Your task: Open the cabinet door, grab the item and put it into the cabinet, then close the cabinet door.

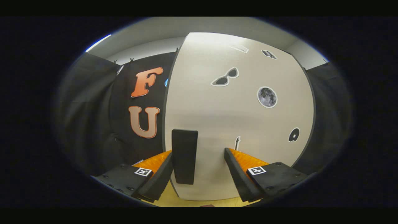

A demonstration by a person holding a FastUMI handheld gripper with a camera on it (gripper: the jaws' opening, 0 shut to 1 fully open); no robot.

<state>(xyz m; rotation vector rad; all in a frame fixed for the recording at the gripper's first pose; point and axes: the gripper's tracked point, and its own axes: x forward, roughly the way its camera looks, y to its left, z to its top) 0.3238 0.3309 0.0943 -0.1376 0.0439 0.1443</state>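
Observation:
A pale cabinet door (236, 118) stands straight ahead, close up, with several stickers on it. A dark upright handle (184, 156) is mounted near the door's left edge. My gripper (199, 161) is open at the door. The handle lies between the two fingers, close to the left finger (158, 180), while the right finger (238, 174) stands well clear of it. I cannot tell whether the left finger touches the handle. The door looks closed or nearly so; the inside of the cabinet is hidden.
Black booth cloth hangs to the left of the cabinet and beyond its right side. A yellowish wooden surface (174, 199) shows below the door, between the fingers. A grey ceiling lies above.

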